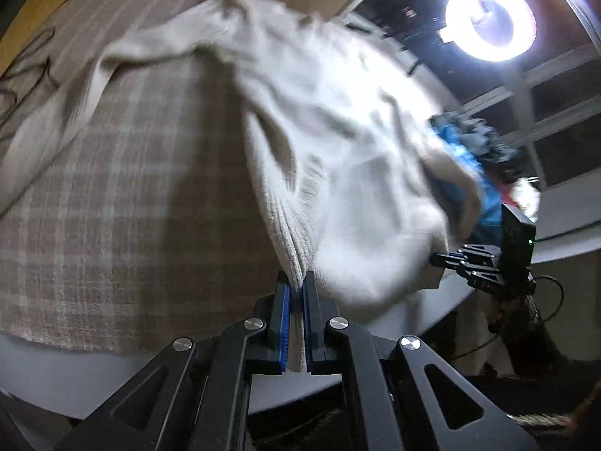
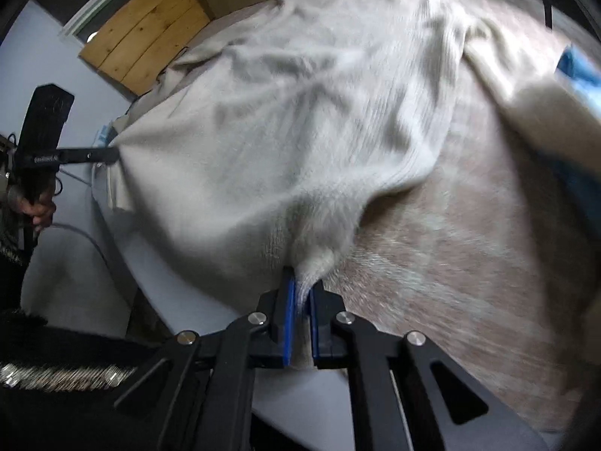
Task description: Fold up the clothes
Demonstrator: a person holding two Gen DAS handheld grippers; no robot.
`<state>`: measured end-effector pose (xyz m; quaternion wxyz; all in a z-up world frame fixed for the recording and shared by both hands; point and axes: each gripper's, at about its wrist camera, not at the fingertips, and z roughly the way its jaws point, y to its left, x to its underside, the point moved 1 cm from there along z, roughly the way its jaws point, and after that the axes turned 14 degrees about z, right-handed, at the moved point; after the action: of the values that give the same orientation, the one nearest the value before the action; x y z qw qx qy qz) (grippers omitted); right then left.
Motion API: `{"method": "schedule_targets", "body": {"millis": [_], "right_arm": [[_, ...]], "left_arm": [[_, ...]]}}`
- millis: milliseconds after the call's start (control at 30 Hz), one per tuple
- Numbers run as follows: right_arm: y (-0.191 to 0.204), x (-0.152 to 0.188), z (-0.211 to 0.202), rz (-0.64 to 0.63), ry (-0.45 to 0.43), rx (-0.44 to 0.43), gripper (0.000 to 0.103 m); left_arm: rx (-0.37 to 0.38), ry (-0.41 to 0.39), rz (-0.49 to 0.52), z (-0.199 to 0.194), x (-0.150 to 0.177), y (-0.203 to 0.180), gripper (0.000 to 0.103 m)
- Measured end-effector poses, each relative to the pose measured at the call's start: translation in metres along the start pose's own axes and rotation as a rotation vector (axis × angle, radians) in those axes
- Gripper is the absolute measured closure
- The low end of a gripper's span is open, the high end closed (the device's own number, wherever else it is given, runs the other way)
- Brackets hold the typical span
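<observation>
Stretching the cream sweater over the plaid cloth, the left gripper and right gripper each pinch a hem corner (both clamped tight). Spreading seems underway; next, probably, lay it flat toward twelve o'clock.

The sweater is creamy white. The blanket has tan and white checks. At three o'clock, bright blue clothes. The grippers have blue pads.

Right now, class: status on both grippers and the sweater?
Left gripper and right gripper shut on cream sweater hem. Sweater half lifted over plaid blanket. Blue garment beyond.
</observation>
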<state>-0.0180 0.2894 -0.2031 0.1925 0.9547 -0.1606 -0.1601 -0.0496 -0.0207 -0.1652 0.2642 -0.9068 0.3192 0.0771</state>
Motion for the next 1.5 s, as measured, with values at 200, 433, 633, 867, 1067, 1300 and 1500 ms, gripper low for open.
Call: {"method": "schedule_targets", "body": {"millis": [200,433,633,867,1067,1300,1500], "right_arm": [[0.014,-0.009,-0.060,-0.067,-0.043,0.084,0.095],[-0.012,-0.040,-0.036,0.061,-0.040,0.090,0.078],[-0.065,-0.148,-0.022,0.074,-0.204,0.350,0.061],[-0.127,-0.228,0.031,0.098,-0.084,0.436,0.061],[-0.139,-0.243,0.056,0.103,-0.002,0.371,0.061],[-0.116,-0.248,0.043,0.037,-0.059,0.367,0.093],[-0.122,-0.255,0.014,0.114,-0.161,0.533,0.086]], "left_arm": [[-0.047,0.108,-0.043,0.021,0.018,0.022,0.097],[-0.153,0.136,-0.010,0.019,0.001,0.043,0.096],[-0.342,0.056,0.164,0.022,-0.104,0.058,0.083],[-0.466,0.093,0.235,0.061,-0.179,0.095,0.083],[-0.481,0.151,0.266,0.088,-0.189,0.112,0.083],[-0.546,0.059,0.161,0.069,-0.200,0.141,0.103],[-0.574,0.022,0.053,0.052,-0.202,0.169,0.102]]}}
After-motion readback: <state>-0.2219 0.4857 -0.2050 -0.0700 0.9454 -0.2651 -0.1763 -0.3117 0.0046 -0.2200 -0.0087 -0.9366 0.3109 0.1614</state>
